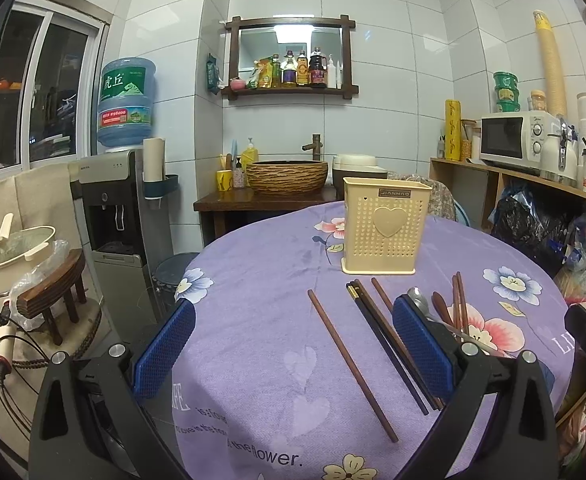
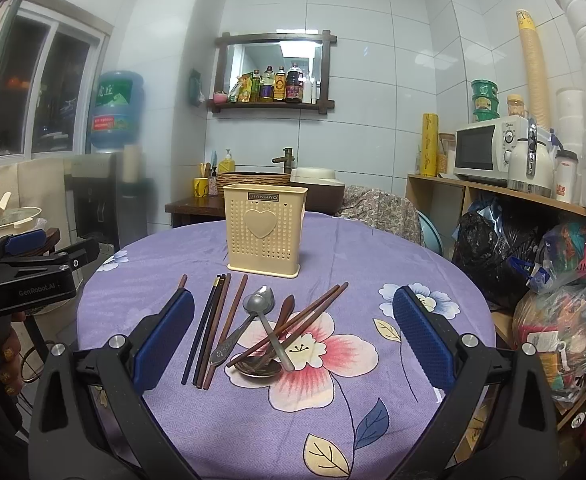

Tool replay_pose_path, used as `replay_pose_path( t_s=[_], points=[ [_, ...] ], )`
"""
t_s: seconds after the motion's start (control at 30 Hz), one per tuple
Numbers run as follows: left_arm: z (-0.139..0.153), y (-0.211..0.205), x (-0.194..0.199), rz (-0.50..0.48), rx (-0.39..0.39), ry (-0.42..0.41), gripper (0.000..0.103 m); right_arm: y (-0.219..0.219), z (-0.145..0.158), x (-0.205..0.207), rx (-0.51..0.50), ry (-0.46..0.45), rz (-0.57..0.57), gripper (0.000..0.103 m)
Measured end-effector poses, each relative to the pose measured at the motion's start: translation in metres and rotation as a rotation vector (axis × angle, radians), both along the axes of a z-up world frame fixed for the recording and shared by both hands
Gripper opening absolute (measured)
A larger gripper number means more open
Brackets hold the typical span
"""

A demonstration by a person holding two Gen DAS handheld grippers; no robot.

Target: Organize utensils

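Chopsticks [image 2: 209, 328] and spoons [image 2: 259, 312] lie loose on the purple floral tablecloth [image 2: 333, 248], long axes mostly running toward the upright cream utensil holder [image 2: 264, 230] just beyond, two brown sticks crossing the spoons diagonally, left gripper [image 1: 293, 344] fingers wide apart over a single chopstick [image 1: 349, 364], right gripper [image 2: 293, 338] fingers apart over the pile, nothing gripped

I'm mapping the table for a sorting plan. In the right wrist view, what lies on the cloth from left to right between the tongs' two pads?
Lone brown chopstick → bundle of dark chopsticks → metal spoons → crossed brown chopstick pair. The cream utensil holder stands behind them.
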State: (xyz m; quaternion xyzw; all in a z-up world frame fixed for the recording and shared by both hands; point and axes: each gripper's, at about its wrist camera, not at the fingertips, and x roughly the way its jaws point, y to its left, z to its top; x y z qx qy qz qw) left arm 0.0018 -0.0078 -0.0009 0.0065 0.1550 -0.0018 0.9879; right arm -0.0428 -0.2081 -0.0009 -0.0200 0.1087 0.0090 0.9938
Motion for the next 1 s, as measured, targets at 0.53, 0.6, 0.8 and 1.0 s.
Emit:
replay_pose_path(
  t_s=[0.53, 0.6, 0.8, 1.0],
  points=[
    [-0.0014, 0.0013, 0.0015, 0.005, -0.003, 0.009, 0.098, 0.0004, -0.0025, 0.0005, -0.002, 0.001, 0.002, 0.098],
    [-0.0018, 0.0014, 0.0013, 0.004, -0.007, 0.010, 0.098, 0.0007, -0.0038, 0.0012, -0.001, 0.003, 0.003, 0.098],
    [-0.0017, 0.0018, 0.0013, 0.000, -0.003, 0.011, 0.098, 0.0020, -0.0032, 0.0013, -0.002, 0.003, 0.000, 0.098],
    [-0.0017, 0.0024, 0.0021, 0.005, -0.003, 0.015, 0.098, 0.0028, -0.0030, 0.0012, -0.003, 0.006, 0.001, 0.098]
  ],
)
